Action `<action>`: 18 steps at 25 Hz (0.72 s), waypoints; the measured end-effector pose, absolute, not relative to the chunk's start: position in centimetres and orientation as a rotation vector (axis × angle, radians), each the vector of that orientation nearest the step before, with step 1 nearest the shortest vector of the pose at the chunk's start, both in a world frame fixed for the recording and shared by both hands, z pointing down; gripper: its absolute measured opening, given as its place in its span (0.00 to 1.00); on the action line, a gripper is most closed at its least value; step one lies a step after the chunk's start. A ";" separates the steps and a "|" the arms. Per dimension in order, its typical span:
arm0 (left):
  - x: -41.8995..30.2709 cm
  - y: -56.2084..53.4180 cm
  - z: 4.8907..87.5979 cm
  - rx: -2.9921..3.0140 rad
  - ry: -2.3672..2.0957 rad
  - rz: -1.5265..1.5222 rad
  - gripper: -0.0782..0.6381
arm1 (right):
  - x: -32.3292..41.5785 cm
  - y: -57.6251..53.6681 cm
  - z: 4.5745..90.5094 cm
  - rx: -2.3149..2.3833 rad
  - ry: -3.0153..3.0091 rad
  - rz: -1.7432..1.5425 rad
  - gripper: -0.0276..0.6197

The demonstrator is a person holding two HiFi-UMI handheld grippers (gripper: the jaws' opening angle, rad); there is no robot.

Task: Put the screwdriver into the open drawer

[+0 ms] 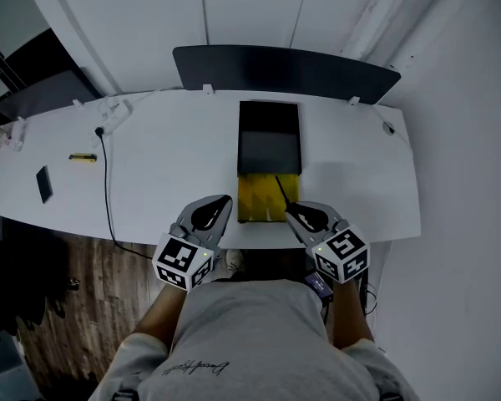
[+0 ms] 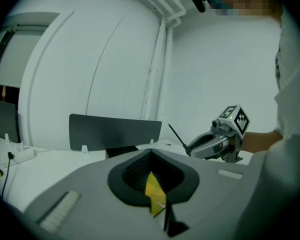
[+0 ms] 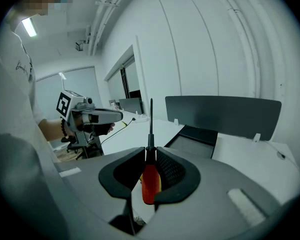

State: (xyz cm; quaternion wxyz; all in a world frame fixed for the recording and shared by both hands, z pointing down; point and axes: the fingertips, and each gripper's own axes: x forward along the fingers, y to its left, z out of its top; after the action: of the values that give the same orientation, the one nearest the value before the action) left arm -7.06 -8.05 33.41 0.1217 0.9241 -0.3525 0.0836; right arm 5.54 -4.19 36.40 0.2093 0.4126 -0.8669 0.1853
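While the slim screwdriver with a red handle and black shaft (image 3: 149,183) is clamped by its handle between the jaws of the right gripper (image 3: 150,153), it is not yet inside the open yellow drawer (image 1: 255,197). It is held at the drawer's near right corner, with the shaft reaching out over it. The pick-up looks done; lowering the tool in and letting go are left. The drawer juts from a small black box cabinet (image 1: 269,128) on the white desk (image 1: 167,165). Just left of the drawer hovers the left gripper (image 1: 224,203), jaws together on nothing
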 end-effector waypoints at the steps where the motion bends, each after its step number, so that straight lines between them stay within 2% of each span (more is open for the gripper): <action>1: -6.9 -8.2 33.4 2.697 -1.026 0.243 0.11 | 5.7 -4.3 36.3 1.145 -2.409 0.517 0.18; 18: -5.2 -11.3 33.5 2.617 -1.135 0.230 0.11 | 7.3 -8.4 36.4 0.993 -2.414 0.494 0.18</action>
State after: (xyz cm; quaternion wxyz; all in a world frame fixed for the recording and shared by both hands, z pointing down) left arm -5.15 -11.29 33.47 0.1393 0.9055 -0.3927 0.0796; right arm 7.34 -8.41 36.37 0.2401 0.3627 -0.8822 0.1804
